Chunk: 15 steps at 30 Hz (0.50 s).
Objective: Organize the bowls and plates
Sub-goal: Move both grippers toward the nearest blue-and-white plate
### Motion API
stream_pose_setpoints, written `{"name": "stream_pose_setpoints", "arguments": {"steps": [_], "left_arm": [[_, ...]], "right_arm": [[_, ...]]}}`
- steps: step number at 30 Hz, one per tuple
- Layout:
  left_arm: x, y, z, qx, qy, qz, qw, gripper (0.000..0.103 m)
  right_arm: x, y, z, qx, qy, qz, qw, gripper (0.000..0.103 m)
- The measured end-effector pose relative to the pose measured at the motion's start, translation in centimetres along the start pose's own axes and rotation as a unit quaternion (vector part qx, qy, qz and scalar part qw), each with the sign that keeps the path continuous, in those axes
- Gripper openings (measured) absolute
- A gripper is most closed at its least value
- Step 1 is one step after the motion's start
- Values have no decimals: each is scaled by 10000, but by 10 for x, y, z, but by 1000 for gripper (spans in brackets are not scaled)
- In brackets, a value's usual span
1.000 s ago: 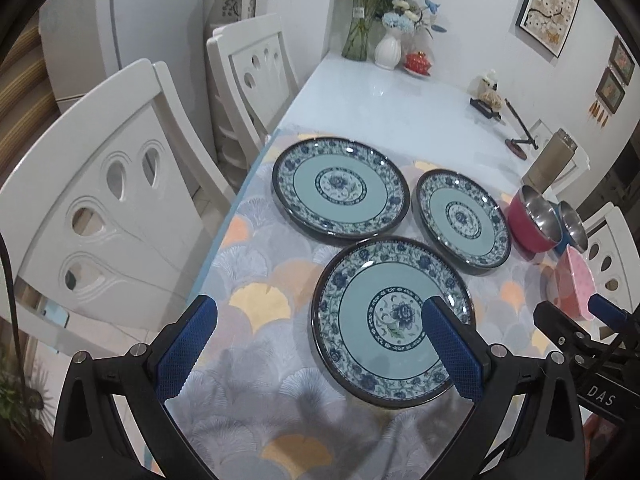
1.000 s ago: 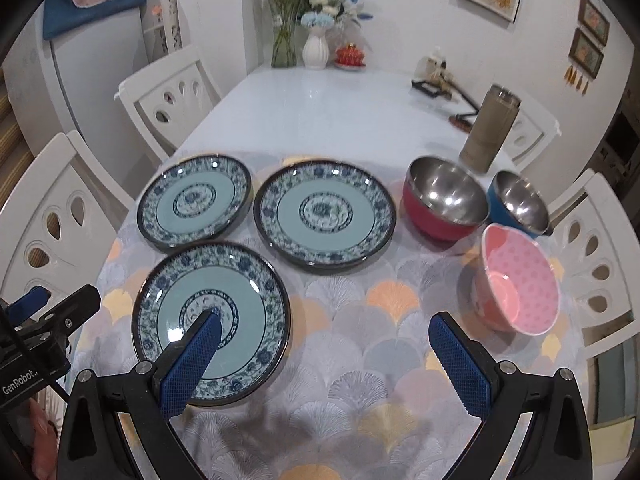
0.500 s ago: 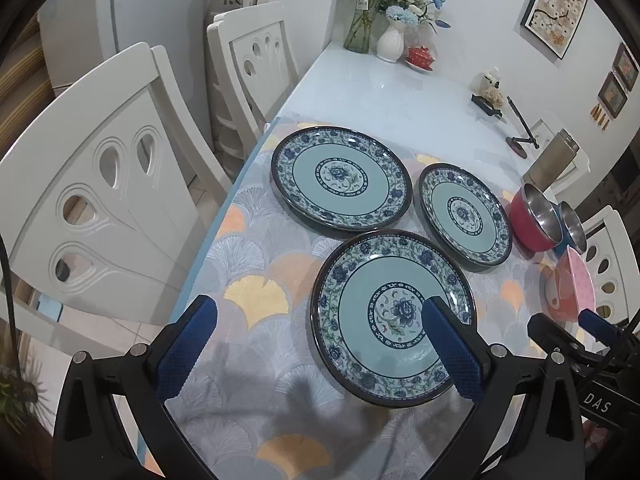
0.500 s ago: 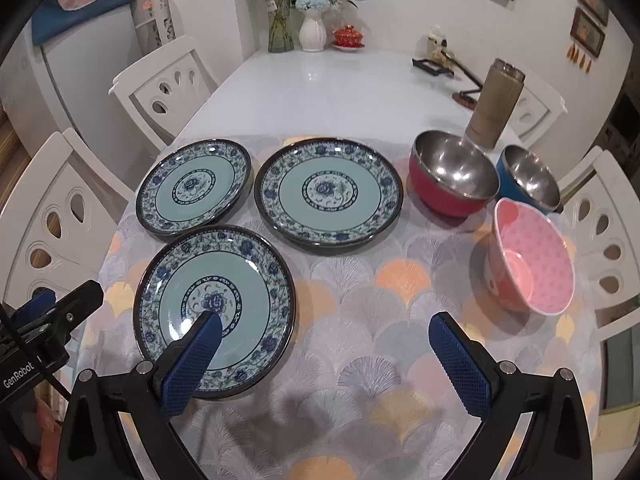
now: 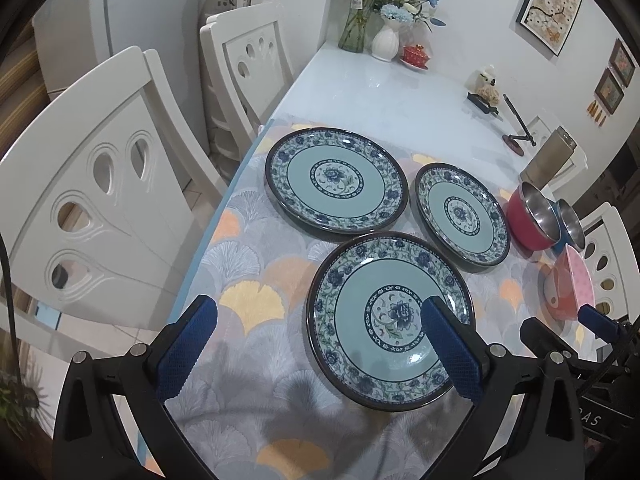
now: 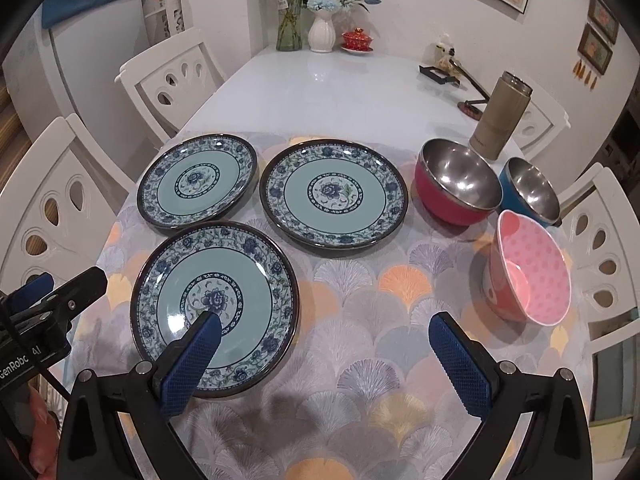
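Three blue floral plates lie on the patterned mat: a near plate, a far left plate and a middle plate. A red steel bowl, a blue steel bowl and a pink dotted bowl stand at the right. My left gripper is open and empty, above the near plate's left edge. My right gripper is open and empty, above the mat just right of the near plate.
A tan flask stands behind the bowls. Vases with flowers and a red lidded cup stand at the table's far end. White chairs flank the table on both sides.
Both grippers have come down and forward toward the table; plates and bowls look larger. Nothing on the table has moved.
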<state>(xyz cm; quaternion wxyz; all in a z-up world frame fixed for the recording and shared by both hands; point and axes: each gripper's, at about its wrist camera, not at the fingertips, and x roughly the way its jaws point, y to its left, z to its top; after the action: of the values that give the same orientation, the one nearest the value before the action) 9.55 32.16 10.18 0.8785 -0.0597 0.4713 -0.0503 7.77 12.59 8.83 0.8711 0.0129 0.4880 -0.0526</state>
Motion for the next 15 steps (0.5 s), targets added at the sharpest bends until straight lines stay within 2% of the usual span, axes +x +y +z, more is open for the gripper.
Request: {"name": "stream_pose_setpoints", "arguments": {"steps": [11, 15], "left_arm": [[12, 6, -2, -97, 155, 4, 9998, 101], [21, 8, -4, -100, 281, -37, 9995, 101]], "right_arm": [[16, -3, -1, 63, 259, 29, 9996, 103], [26, -3, -4, 93, 436, 89, 9990, 99]]}}
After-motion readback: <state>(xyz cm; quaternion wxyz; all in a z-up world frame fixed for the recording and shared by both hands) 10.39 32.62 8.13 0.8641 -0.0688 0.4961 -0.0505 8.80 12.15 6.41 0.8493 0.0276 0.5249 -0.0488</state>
